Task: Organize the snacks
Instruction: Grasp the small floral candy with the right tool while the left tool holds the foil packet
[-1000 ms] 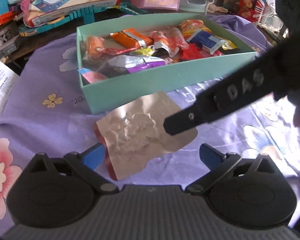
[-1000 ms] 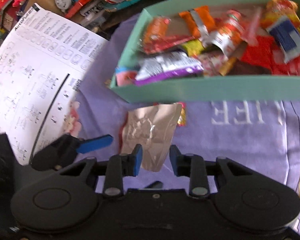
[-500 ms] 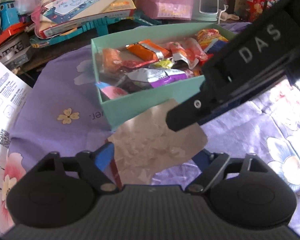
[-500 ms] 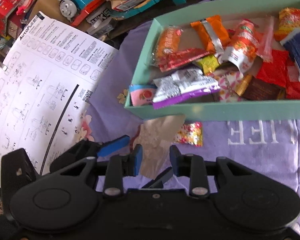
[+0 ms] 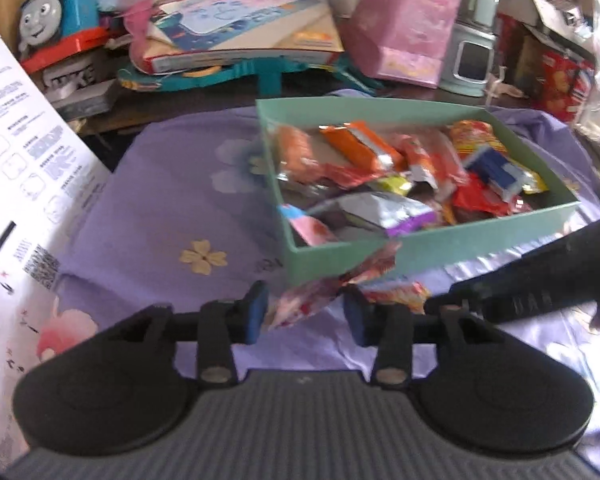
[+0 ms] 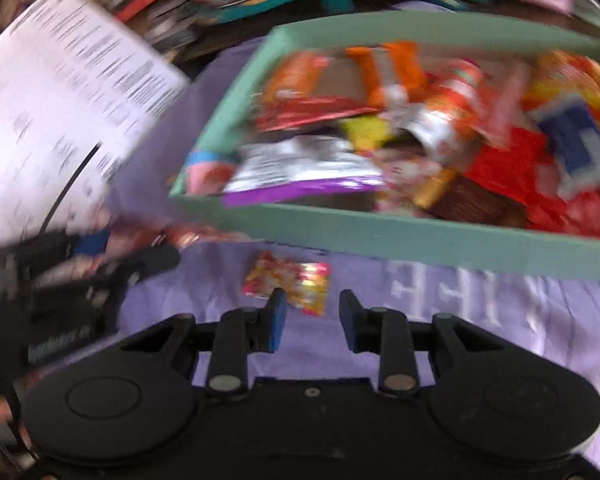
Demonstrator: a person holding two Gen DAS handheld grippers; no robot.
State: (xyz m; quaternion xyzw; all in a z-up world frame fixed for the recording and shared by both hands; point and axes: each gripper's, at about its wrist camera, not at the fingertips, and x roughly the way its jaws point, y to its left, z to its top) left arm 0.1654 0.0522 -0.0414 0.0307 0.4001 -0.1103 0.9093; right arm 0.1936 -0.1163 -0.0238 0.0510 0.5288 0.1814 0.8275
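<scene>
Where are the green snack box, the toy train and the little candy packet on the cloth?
green snack box (image 5: 440, 246), left wrist view, front wall
toy train (image 5: 56, 16), left wrist view, face
candy packet (image 6: 288, 282), right wrist view, wrapper middle

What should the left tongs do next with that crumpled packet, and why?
Probably carry it over the green box wall and release: the left tongs have just been closing, the snack packet sits between them, right before that box.

I see a purple floral cloth (image 5: 152, 216) covering the work surface. Behind it sits clutter: a blue toy train (image 5: 56, 16), a flat picture box (image 5: 236, 24), a pink bag (image 5: 404, 28). Bright daylight falls across everything.
</scene>
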